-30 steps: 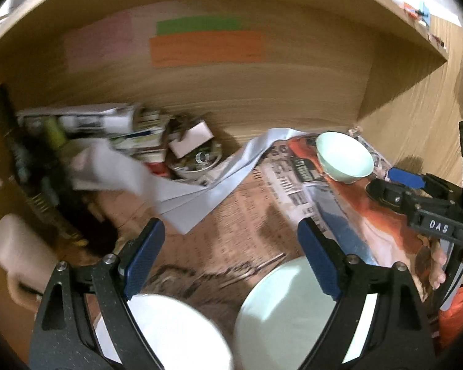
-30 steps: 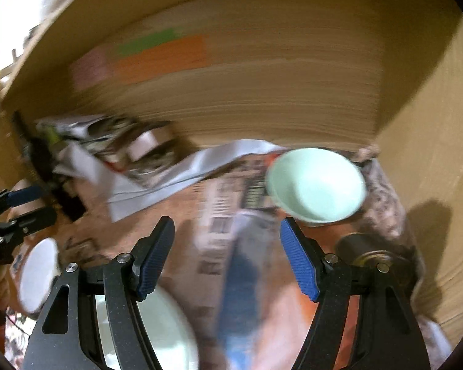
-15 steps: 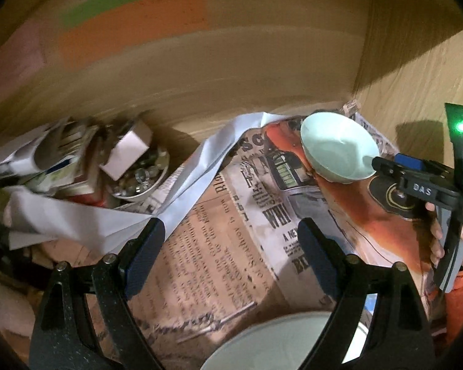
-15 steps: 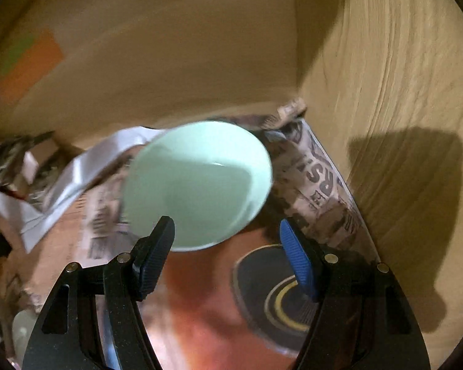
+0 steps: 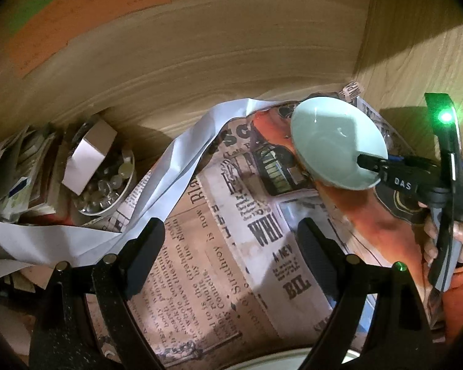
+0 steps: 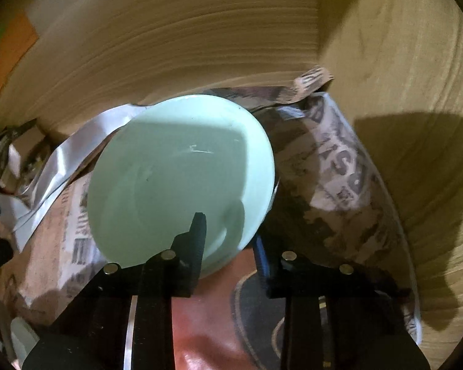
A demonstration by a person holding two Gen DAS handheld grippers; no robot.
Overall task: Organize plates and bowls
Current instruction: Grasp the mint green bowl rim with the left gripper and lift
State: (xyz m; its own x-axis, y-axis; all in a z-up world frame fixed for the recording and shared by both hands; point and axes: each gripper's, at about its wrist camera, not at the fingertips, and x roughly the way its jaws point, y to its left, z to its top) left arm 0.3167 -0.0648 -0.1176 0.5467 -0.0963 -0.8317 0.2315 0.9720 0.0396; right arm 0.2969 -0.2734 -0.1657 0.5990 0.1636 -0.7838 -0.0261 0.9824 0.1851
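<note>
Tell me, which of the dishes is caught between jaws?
The pale mint-green ceramic bowl by the wooden corner: the right gripper is closing its jaws over its rim. The white dish under the left gripper lies untouched.

Black right hand-held gripper (image 5: 370, 162) marked "DAS", green light, orange sleeve (image 5: 460, 302)

pale plate (image 5: 293, 360) cut off by bottom edge beneath left gripper (image 5: 231, 243), right gripper (image 6: 228, 231) outer finger half hidden behind bowl (image 6: 176, 178) rim, newspaper (image 5: 231, 246) small print unreadable
</note>
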